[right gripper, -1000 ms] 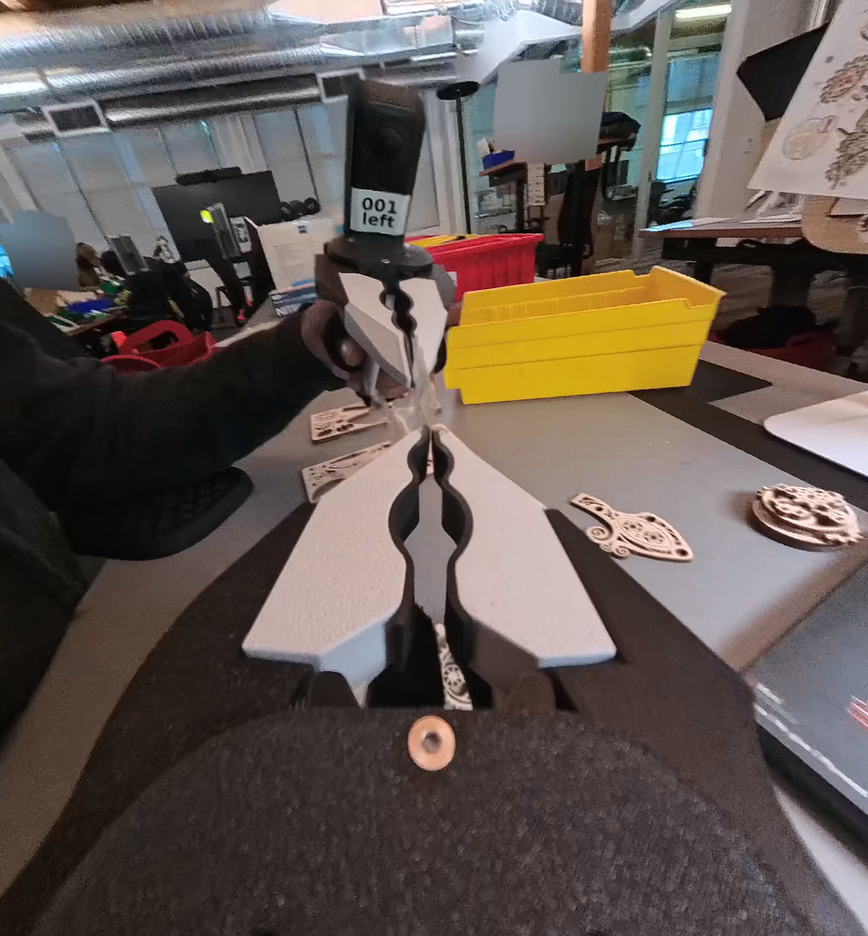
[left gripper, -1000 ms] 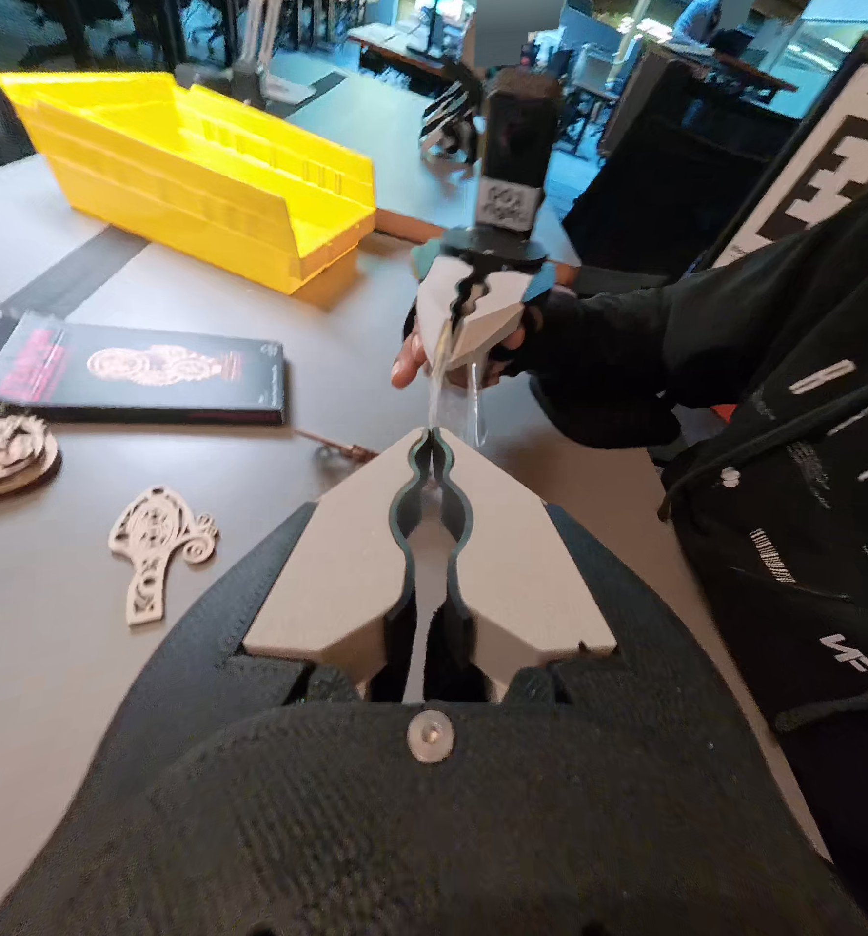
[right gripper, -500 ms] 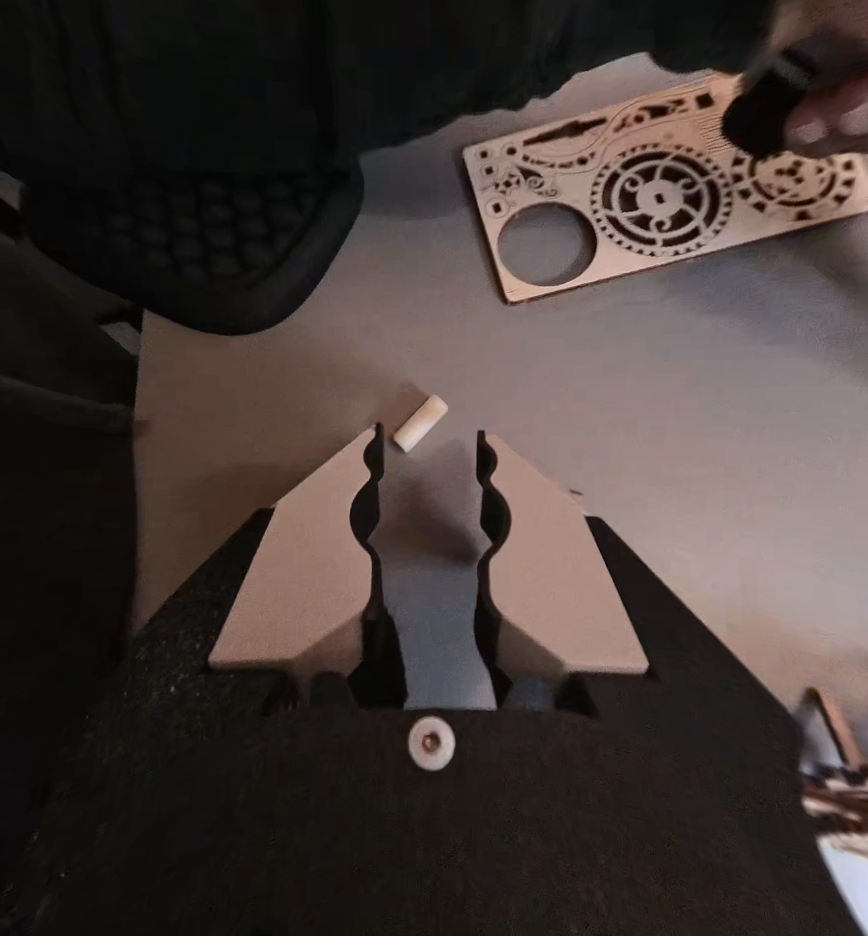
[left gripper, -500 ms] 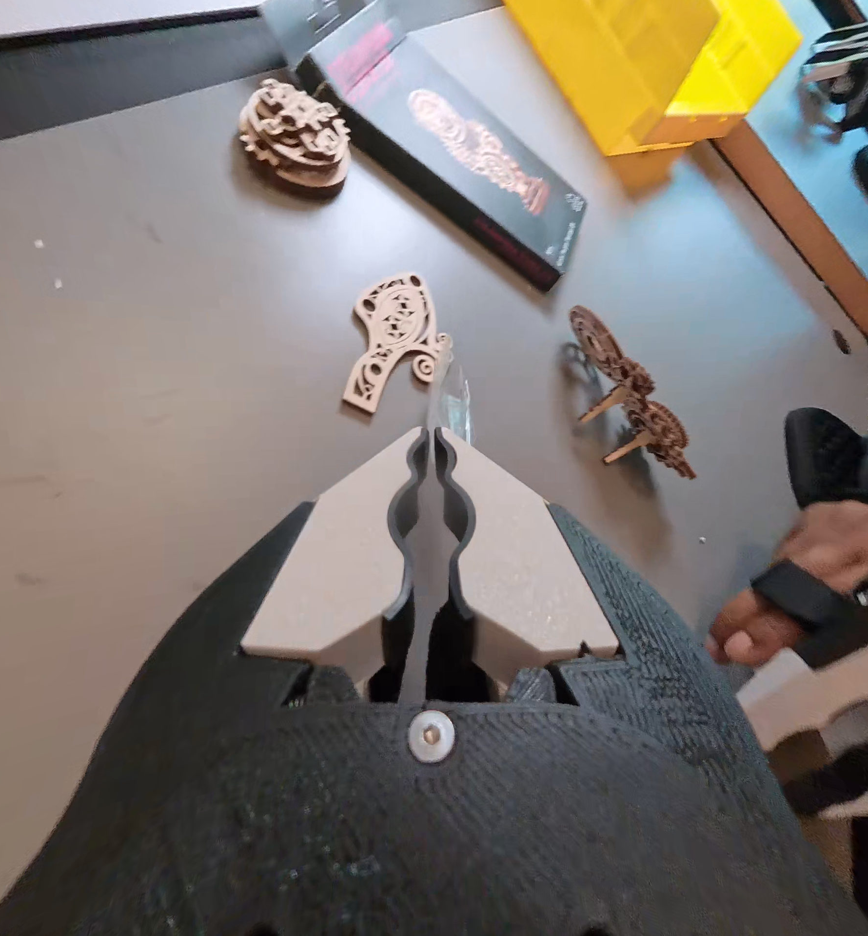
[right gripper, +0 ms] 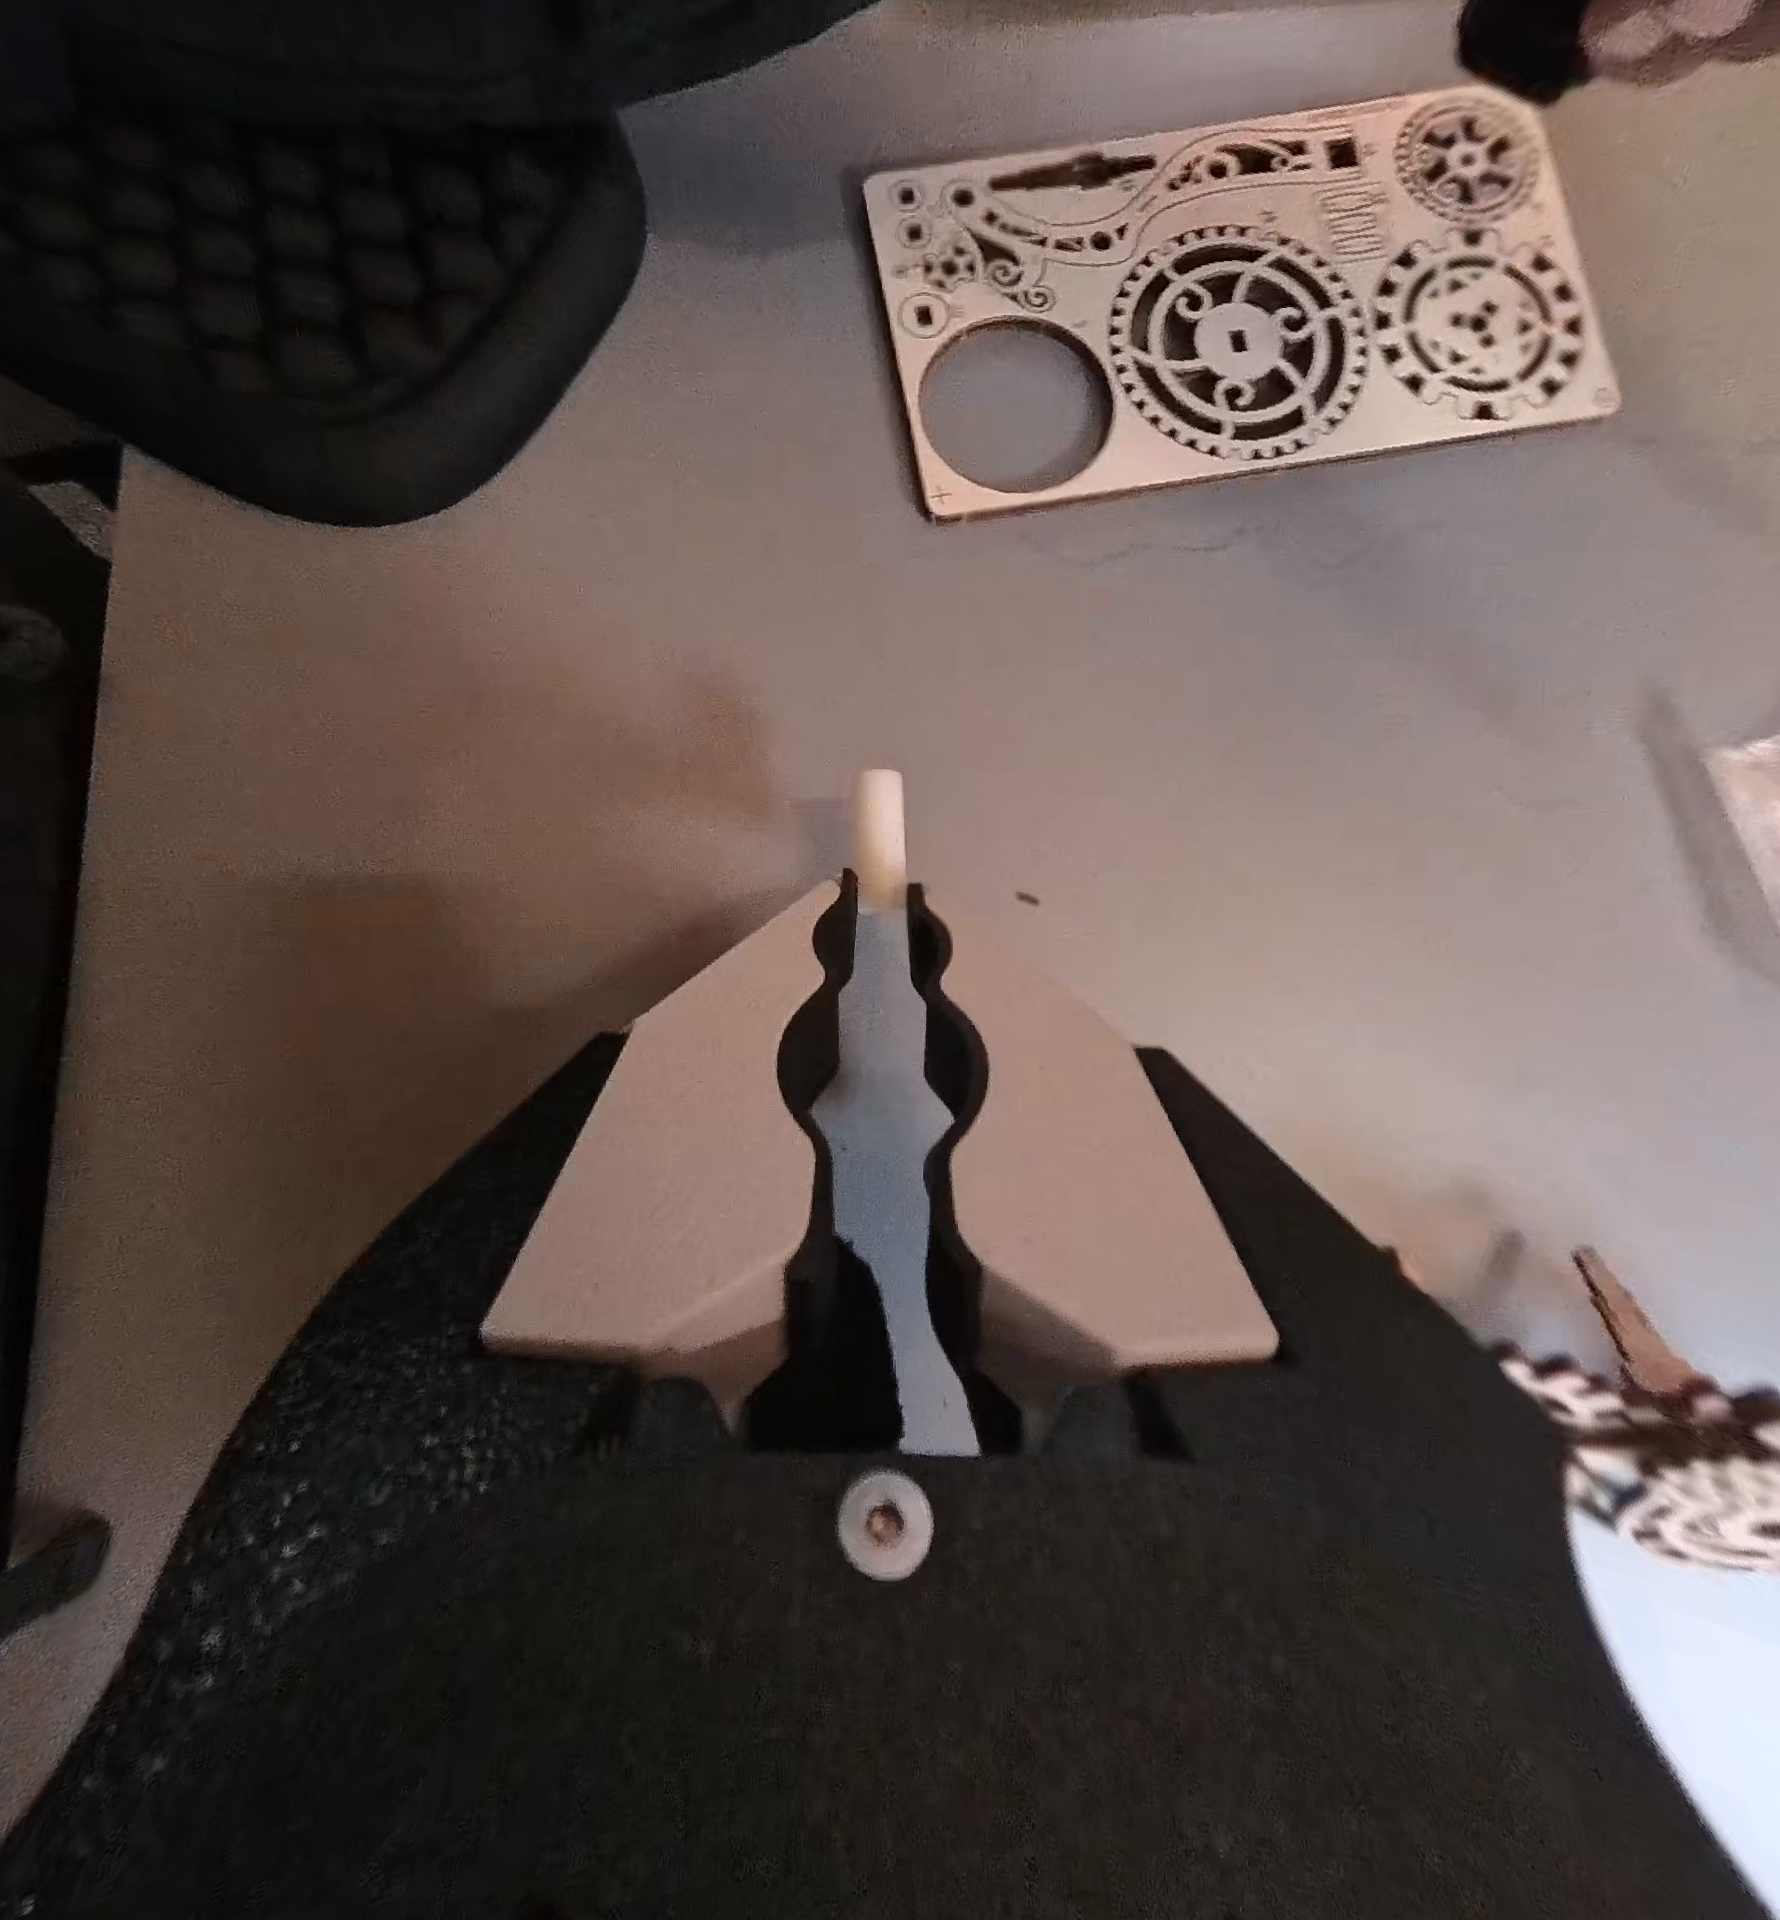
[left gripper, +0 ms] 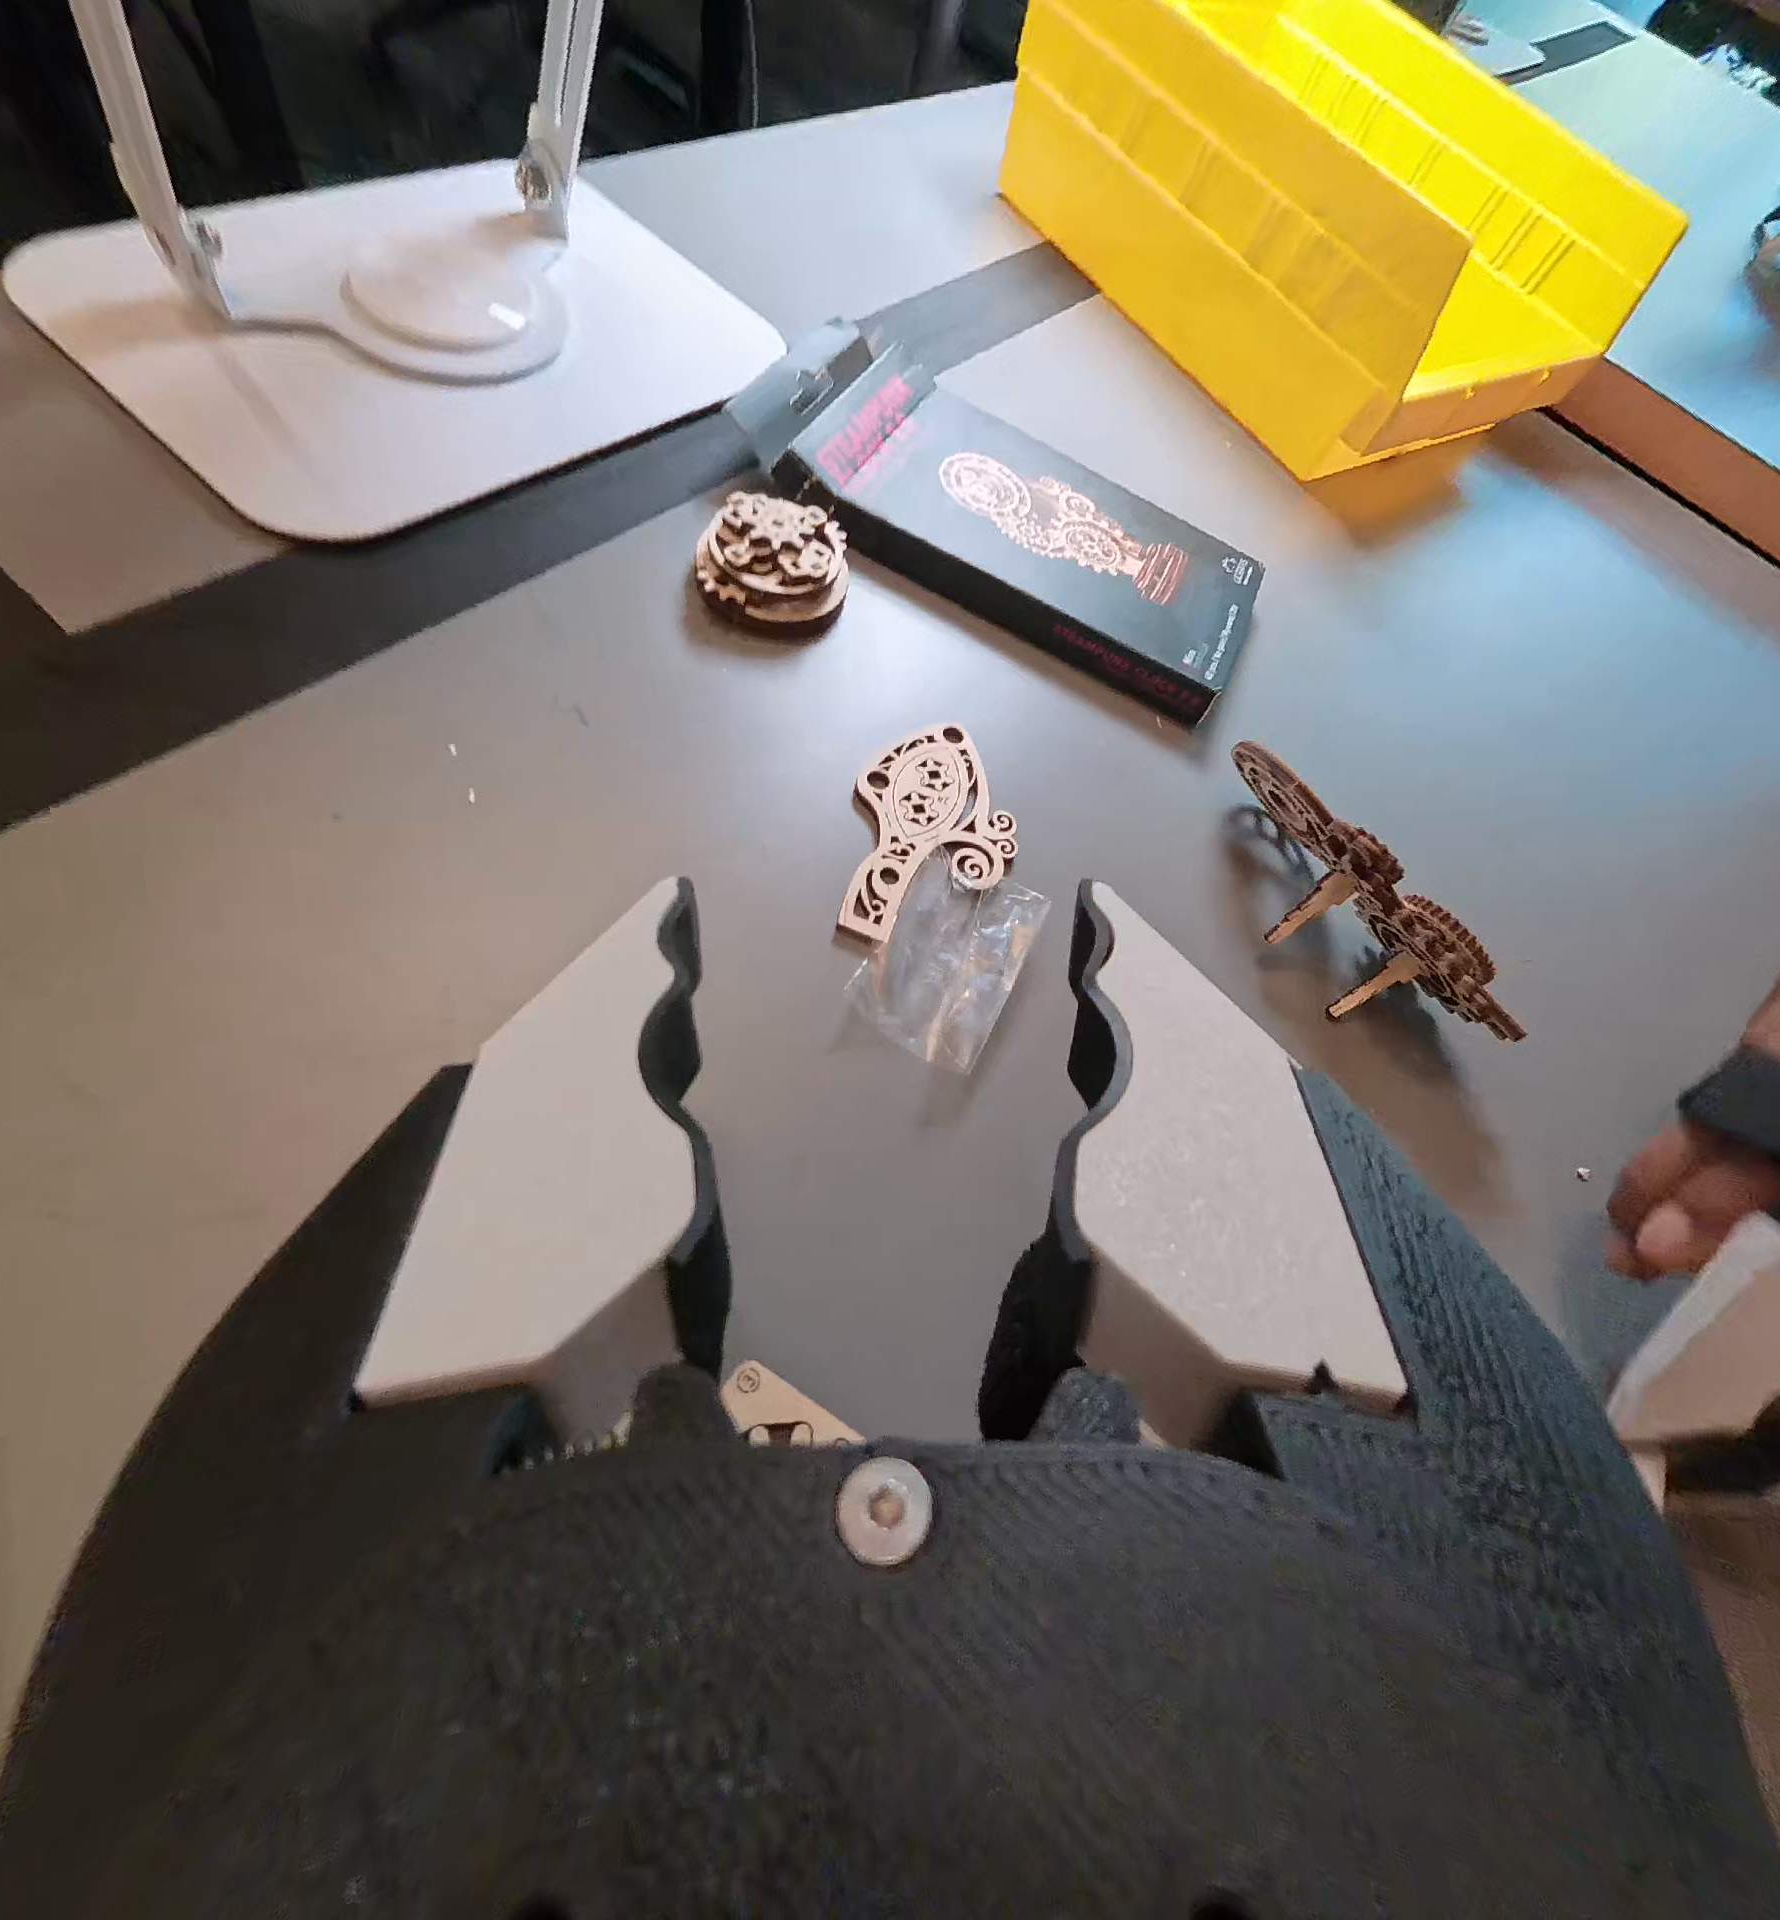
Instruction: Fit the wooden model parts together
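In the left wrist view, the left hand-held gripper (left gripper: 881, 914) is spread wide over a clear plastic bag (left gripper: 943, 971) at frame centre, beside a flat fretwork part (left gripper: 917, 821) on the bench (left gripper: 346, 935). In the right wrist view, the right hand-held gripper (right gripper: 878, 894) pinches a small white peg (right gripper: 881, 840) at centre frame. The peg is probably light, stiff and slippery; grip its lower end.

gear assembly (right gripper: 1696, 1455) blurred, cut off right
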`<control>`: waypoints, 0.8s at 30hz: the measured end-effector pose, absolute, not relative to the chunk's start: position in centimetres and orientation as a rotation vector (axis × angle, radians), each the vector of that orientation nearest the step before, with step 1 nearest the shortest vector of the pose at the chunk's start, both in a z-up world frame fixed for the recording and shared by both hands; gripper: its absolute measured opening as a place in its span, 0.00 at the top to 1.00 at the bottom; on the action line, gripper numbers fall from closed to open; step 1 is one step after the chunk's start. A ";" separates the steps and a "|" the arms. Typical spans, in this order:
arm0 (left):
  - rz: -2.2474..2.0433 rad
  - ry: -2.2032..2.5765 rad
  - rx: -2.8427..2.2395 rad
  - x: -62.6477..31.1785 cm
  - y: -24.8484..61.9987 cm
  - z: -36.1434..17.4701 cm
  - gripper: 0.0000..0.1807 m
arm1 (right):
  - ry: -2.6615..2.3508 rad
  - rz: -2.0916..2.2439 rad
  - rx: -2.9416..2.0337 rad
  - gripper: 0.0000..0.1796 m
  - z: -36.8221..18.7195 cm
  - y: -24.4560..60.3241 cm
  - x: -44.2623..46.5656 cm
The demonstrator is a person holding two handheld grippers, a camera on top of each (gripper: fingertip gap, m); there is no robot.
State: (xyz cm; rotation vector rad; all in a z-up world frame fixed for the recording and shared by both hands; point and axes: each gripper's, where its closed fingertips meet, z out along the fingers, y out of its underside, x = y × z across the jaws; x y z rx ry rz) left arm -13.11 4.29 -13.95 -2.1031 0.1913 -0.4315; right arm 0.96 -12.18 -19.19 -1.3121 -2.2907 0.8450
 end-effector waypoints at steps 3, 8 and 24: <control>-0.467 0.276 -2.063 -12.4 3.8 -12.8 0.65 | -2.169 0.834 -1.352 0.96 -17.0 -8.6 1.4; -0.584 0.475 -2.026 -9.5 2.4 -12.5 0.74 | -1.856 0.878 -1.427 0.96 -12.5 -1.8 2.2; -0.182 0.688 -2.289 -10.5 4.2 -19.8 0.72 | -1.196 1.159 -1.470 0.96 -10.2 8.4 3.2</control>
